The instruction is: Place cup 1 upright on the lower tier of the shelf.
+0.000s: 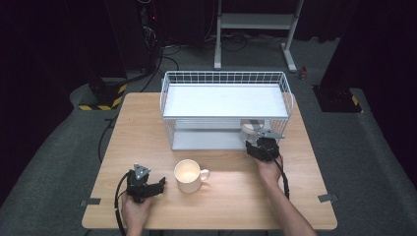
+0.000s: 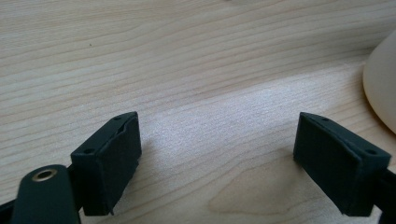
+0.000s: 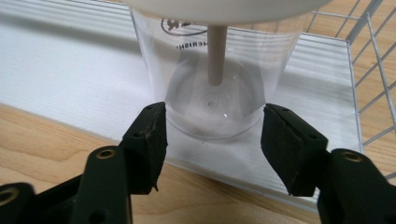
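Note:
A clear plastic cup [image 3: 187, 70] with a white lid and a beige straw stands on the lower shelf [image 3: 70, 60] of a white wire rack [image 1: 167, 91]. In the high view the cup [image 1: 250, 129] sits at the shelf's right end. My right gripper [image 3: 214, 140] is open, with one jaw on each side of the cup's base and very close to it; in the high view this gripper [image 1: 258, 141] sits at the rack's front right. My left gripper [image 1: 161, 185] lies open on the wooden table [image 1: 231, 196], just left of a cream mug [image 1: 188, 175]. Its jaws [image 2: 217, 154] hold nothing, and the mug [image 2: 383, 88] is at the right edge.
The rack stands at the back middle of the table, with a flat white top shelf [image 1: 223, 101] and wire sides. The mug's handle points right. A metal stand [image 1: 255, 22] and cables are on the floor behind the table. Bare wood lies in front of the rack.

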